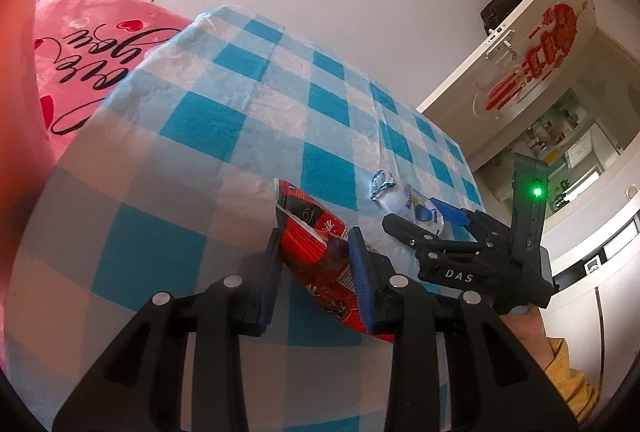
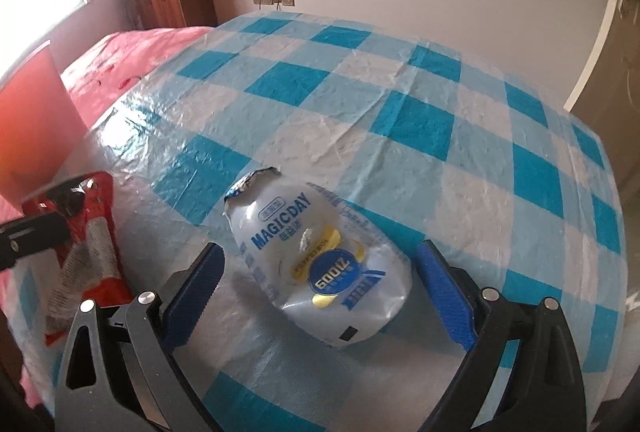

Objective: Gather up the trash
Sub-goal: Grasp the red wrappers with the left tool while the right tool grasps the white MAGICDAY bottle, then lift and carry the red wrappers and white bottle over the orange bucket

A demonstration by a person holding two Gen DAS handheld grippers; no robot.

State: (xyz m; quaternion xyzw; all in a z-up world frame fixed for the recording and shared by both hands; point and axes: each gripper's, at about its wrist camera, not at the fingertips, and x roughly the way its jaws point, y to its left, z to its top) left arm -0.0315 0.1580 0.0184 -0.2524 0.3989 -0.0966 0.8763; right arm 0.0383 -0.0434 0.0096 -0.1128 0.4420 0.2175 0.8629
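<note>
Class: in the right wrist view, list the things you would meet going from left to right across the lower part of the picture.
Red snack wrapper → left blue finger pad → white MAGICDAY pouch → right blue finger pad.

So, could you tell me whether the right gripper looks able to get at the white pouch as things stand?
Probably yes. The right gripper is open, its fingers either side of the white pouch lying on the checked cloth, nothing between. The left gripper, holding the red packet, sits clear to the side.
</note>
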